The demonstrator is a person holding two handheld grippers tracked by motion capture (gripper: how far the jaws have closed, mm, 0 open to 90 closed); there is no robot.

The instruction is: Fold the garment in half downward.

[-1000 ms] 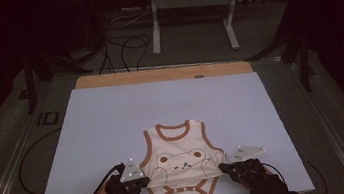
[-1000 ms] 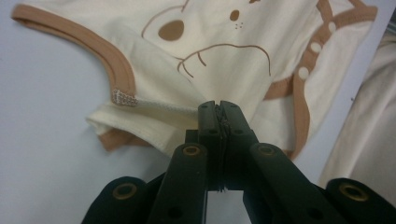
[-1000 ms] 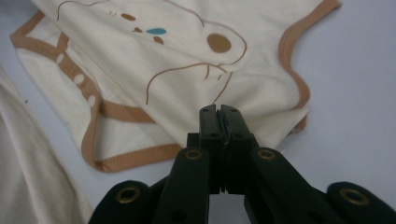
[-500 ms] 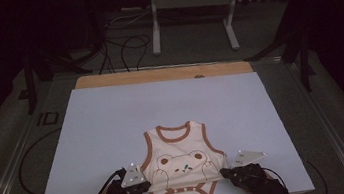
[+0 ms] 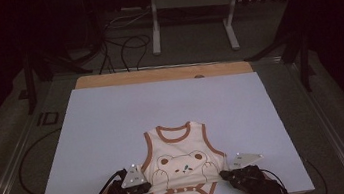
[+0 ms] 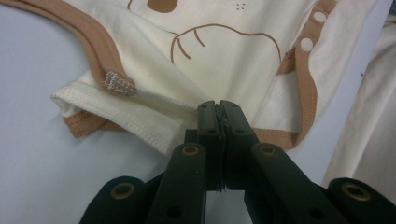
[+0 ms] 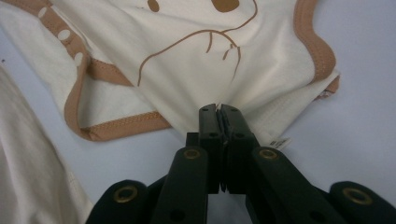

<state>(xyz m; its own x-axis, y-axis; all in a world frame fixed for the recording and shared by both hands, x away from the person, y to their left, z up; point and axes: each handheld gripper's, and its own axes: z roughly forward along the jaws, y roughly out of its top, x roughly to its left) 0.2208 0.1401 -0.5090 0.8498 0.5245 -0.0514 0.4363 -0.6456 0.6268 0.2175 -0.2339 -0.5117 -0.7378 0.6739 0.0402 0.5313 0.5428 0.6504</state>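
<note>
Left tongs are clamped tight on the side seam of the bodysuit, low on its left edge, with a fold of cream fabric seen pinched between the jaws in the left gripper view. The bodysuit is laid flat, bear print up, at the near edge of the desk, neck opening away from the person. Right tongs are likewise fully closed on the opposite side seam, beside the care label. Risks: only a thin pinch is held at each side, so fabric could be lost on a lift; uneven pull would skew or bunch the garment; the snap crotch flap could be left trailing.
</note>
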